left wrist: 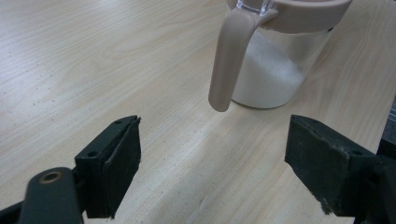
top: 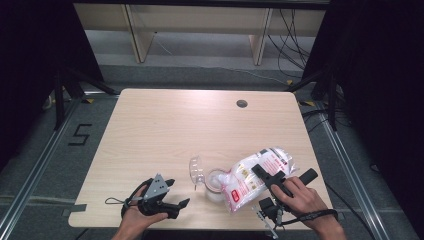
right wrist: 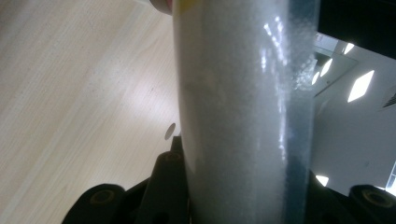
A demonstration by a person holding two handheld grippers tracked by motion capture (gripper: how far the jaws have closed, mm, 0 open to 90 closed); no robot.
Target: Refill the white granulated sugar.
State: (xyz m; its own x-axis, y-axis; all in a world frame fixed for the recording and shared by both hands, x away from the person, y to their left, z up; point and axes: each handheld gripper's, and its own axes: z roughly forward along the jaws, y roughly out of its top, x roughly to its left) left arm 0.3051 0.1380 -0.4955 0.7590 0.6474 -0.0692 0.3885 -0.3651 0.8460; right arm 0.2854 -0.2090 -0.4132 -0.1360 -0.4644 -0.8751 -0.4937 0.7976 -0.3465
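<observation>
A clear jar (top: 216,186) with a beige rim stands near the table's front edge, its clear lid (top: 196,170) flipped open to the left. In the left gripper view the jar (left wrist: 273,70) holds white granules, and a beige handle (left wrist: 228,60) hangs down its side. A plastic bag of white granules (top: 252,177) with red print lies tilted, its lower end at the jar's mouth. My right gripper (top: 268,177) is shut on the bag (right wrist: 243,107). Left of the jar and apart from it, my left gripper (top: 179,192) is open with nothing between its fingers (left wrist: 114,158).
The light wooden table (top: 175,130) has a round cable hole (top: 242,103) at the back right. Beyond the far edge stand wooden furniture legs (top: 140,35) and loose cables (top: 295,35) on the floor. Dark curtains flank both sides.
</observation>
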